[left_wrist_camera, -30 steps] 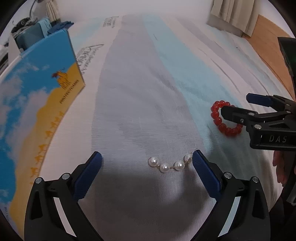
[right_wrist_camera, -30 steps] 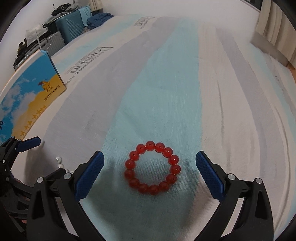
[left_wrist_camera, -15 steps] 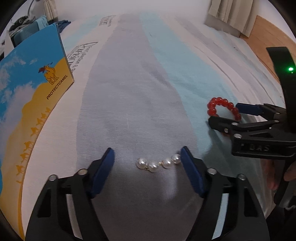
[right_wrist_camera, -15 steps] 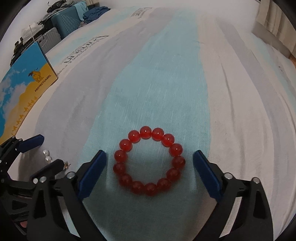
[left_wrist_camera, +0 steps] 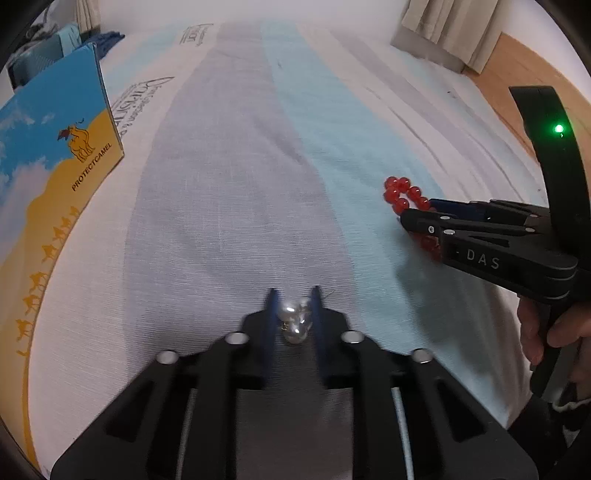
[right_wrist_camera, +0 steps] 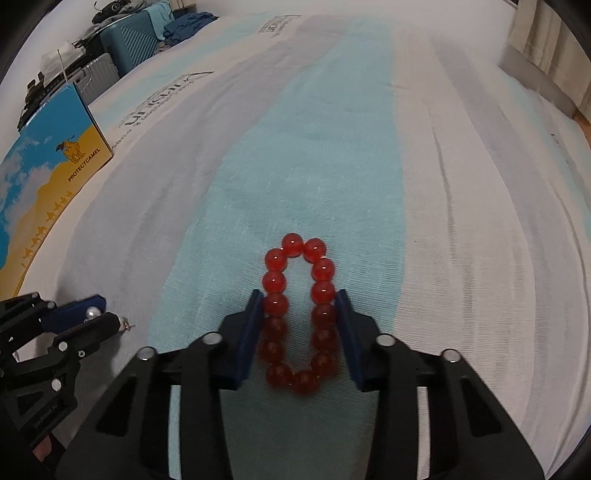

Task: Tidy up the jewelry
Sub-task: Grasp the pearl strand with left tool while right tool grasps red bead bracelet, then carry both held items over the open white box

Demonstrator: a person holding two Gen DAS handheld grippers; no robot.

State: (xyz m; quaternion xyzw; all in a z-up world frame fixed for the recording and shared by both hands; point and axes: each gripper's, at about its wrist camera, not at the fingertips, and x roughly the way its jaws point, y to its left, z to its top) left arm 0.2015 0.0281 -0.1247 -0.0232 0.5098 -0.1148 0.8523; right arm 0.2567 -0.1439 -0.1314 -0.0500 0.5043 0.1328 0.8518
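Note:
A short strand of white pearls (left_wrist_camera: 293, 317) lies bunched between the blue pads of my left gripper (left_wrist_camera: 293, 295), which is shut on it against the striped bedsheet (left_wrist_camera: 240, 184). The right wrist view shows that left gripper (right_wrist_camera: 110, 313) at lower left with one pearl (right_wrist_camera: 90, 313) peeking out. My right gripper (right_wrist_camera: 299, 295) is closing on a red bead bracelet (right_wrist_camera: 293, 243); its pads press both sides and squeeze the ring into a narrow oval. From the left wrist view the right gripper (left_wrist_camera: 417, 210) sits low on the sheet over the red bracelet (left_wrist_camera: 397, 188).
A blue and yellow box with a camel print (left_wrist_camera: 66, 147) stands at the left edge of the bed (right_wrist_camera: 55, 147). Suitcases and clothes (right_wrist_camera: 125, 37) are beyond it. Curtains (left_wrist_camera: 454, 29) and wooden floor (left_wrist_camera: 535, 74) lie at far right. A person's hand (left_wrist_camera: 535, 332) grips the right tool.
Both grippers went from wide open to closed. The left one gathered the pearl strand into a clump; the right one pinched the round red bracelet into an oval.

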